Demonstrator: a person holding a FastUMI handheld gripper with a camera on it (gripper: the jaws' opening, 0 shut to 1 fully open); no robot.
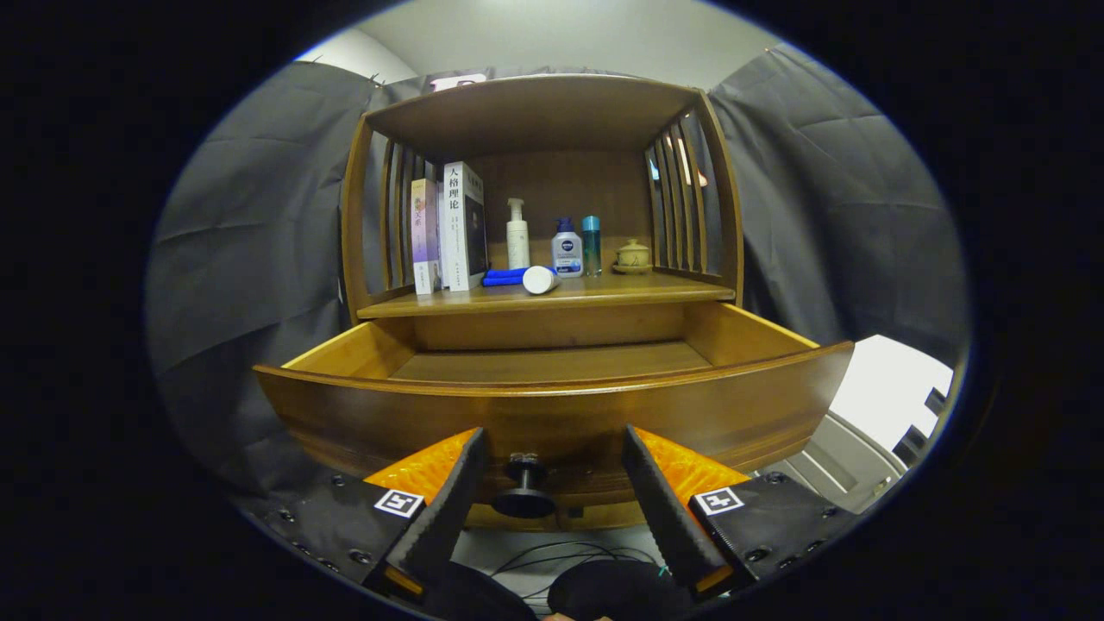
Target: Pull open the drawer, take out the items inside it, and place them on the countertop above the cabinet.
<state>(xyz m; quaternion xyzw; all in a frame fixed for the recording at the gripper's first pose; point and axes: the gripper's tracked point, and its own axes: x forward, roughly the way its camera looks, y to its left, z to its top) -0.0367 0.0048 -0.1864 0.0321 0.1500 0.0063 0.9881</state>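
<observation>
Right now the drawer (552, 405) stands pulled out toward the tool (552, 483), its long axis running left to right and its front facing the fingers. What shows of its floor is bare wood. The tool is spread wide, fingers apart on either side of the dark knob (523, 487) without touching it. On the worktop (604, 295) above lie a blue cloth (504, 276) and a white tube (541, 279), its cap end pointing toward the tool. Behind stand books (450, 226), a pump bottle (517, 235), two further bottles (578, 246) and a small lidded pot (632, 256).
</observation>
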